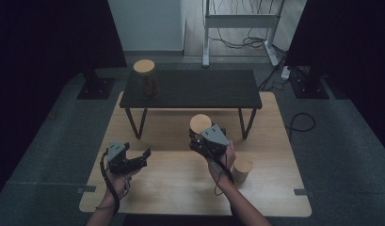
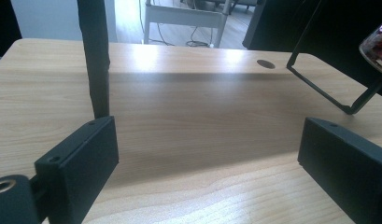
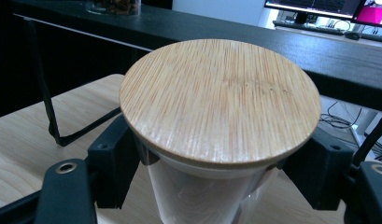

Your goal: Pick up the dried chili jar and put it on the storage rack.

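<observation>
The jar with the round wooden lid sits between the two black jaws of the right gripper, which pinch its clear glass body just below the lid, one jaw on each side. In the high view the same jar shows near the middle of the light wooden surface, just in front of the low black shelf that stands across the far half of that surface. The right gripper comes at it from the person's side, held in the right hand. Whether the jar rests on the surface or is raised off it cannot be told.

A second jar with a wooden lid stands on the surface just to the right of that hand. A third jar, holding something brown, stands on the left end of the black shelf.

The left gripper hangs over the left part of the surface, well apart from all three jars. Its jaws are spread wide, with bare wood between them and the thin black legs of the shelf beyond.
</observation>
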`<state>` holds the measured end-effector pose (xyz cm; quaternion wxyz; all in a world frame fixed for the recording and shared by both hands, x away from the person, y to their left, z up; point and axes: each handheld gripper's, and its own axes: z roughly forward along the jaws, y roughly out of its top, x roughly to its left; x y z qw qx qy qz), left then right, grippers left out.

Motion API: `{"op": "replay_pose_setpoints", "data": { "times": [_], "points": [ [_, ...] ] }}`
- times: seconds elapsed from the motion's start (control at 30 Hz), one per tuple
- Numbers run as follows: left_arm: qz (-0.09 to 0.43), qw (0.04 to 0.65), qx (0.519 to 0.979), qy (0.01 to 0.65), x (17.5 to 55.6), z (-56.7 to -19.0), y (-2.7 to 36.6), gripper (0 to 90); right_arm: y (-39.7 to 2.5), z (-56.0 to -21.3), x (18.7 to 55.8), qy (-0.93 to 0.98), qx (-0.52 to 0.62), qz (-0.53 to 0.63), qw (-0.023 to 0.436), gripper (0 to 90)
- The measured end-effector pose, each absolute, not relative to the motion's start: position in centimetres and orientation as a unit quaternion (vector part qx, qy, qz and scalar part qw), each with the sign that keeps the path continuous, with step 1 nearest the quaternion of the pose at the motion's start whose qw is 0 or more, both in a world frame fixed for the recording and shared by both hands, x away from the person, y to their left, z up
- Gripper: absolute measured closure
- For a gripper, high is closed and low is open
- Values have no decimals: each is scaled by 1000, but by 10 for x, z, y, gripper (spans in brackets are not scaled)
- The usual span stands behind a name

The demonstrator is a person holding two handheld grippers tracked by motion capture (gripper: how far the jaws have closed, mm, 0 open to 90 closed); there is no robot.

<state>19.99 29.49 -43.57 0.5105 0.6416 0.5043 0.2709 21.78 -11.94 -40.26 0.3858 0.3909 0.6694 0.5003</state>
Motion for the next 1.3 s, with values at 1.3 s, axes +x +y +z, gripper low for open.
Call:
{"op": "replay_pose_setpoints", "data": {
  "times": [1.3],
  "points": [
    [271,513,638,507,200,-434,298,47,-116,-376,225,660,379,512,398,256]
  ]
}}
